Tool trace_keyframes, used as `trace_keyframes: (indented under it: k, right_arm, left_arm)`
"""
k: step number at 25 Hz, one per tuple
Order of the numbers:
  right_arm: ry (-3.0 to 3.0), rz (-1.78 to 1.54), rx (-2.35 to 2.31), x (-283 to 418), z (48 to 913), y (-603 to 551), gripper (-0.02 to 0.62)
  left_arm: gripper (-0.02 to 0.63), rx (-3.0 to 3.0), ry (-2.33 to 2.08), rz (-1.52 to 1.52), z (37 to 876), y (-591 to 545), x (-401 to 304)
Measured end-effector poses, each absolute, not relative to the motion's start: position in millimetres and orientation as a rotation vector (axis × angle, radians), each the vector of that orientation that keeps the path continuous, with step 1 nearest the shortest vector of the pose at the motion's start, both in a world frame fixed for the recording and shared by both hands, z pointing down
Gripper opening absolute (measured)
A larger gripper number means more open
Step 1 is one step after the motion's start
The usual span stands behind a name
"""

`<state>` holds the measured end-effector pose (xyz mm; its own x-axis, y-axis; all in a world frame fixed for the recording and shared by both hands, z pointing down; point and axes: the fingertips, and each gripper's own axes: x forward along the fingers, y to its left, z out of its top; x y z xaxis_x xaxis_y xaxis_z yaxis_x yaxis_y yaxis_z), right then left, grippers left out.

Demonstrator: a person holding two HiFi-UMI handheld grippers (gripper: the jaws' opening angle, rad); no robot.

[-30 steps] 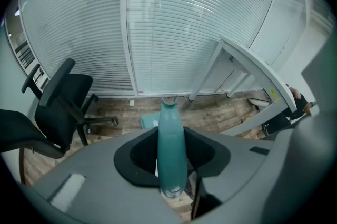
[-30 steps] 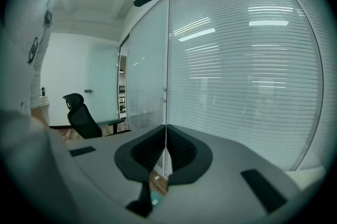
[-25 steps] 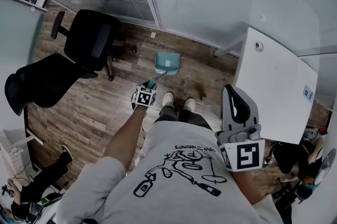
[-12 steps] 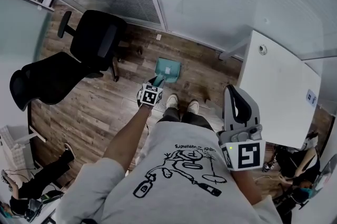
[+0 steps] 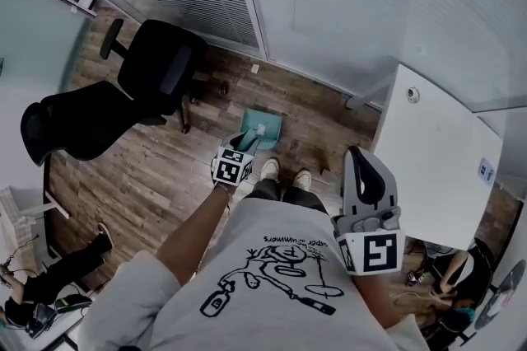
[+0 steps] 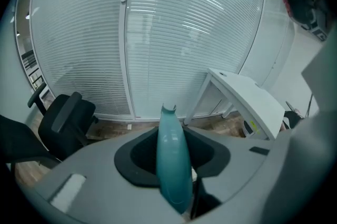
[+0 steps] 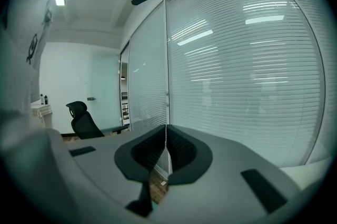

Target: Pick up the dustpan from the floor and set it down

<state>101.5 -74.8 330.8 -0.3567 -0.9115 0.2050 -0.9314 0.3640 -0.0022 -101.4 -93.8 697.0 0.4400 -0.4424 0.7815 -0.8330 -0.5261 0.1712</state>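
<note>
Gripping the teal dustpan by its handle, clamped firmly in the left gripper, pan end hanging low, seemingly just clear of the wooden floor ahead of the shoes. Idling with the right gripper beside the white desk, jaws pressed together on nothing. Keep the squeeze firm against swinging; steer clear of the black chair; lower flat before letting go.

The person wore a light grey short-sleeved T-shirt with a black line drawing, dark trousers and, at twelve o'clock beyond them, white shoes.
</note>
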Motion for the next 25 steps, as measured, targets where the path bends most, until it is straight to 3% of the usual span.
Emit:
trace_keyframes:
  k: [25]
  right_arm:
    - [-2.462, 0.168, 1.701, 110, 328, -76, 0.006]
  left_arm:
    - [0.121, 2.516, -1.175, 0.438, 421, -115, -56]
